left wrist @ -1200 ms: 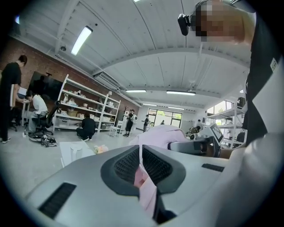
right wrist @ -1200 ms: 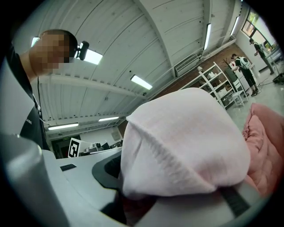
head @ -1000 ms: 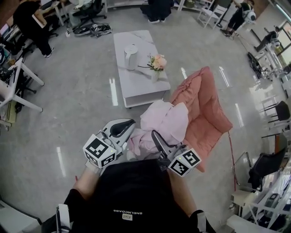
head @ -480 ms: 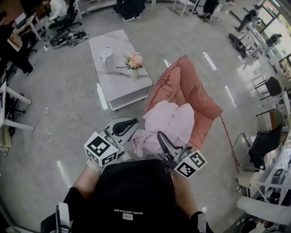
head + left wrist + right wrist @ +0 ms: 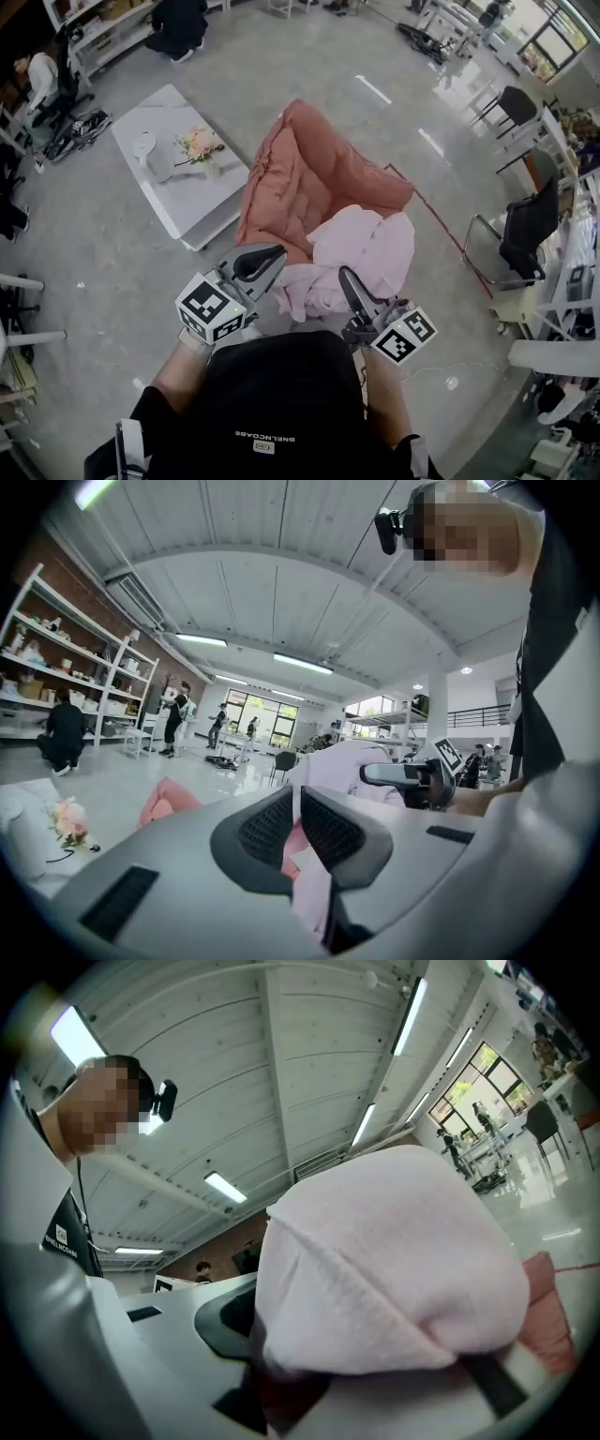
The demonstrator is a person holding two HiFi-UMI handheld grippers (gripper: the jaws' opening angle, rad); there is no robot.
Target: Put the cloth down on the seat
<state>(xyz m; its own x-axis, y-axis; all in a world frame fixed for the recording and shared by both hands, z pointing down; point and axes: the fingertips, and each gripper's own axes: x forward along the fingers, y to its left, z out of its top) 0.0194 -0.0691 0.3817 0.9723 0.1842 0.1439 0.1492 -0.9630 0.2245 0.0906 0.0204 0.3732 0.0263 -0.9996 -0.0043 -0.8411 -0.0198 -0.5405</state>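
Observation:
A pale pink cloth (image 5: 354, 256) hangs bunched between my two grippers, in front of my chest. My left gripper (image 5: 277, 263) is shut on a thin edge of the cloth (image 5: 298, 803), pinched between its dark pads. My right gripper (image 5: 344, 278) is shut on a thick fold of the cloth (image 5: 389, 1260), which drapes over its jaws and hides them. The seat, a salmon-pink cushioned chair (image 5: 305, 178), stands just beyond the cloth; part of the cloth overlaps its near edge in the head view. The chair also shows in the left gripper view as the chair (image 5: 164, 799).
A white low table (image 5: 169, 192) with a kettle (image 5: 150, 155) and flowers (image 5: 199, 145) stands left of the chair. Black chairs (image 5: 530, 220) and desks stand at the right. Shelves and several people are at the far edges. Grey floor lies around the chair.
I have turned to the right with the cloth: the table has slid left and the pink chair has come from the right to straight ahead. Both grippers keep their hold.

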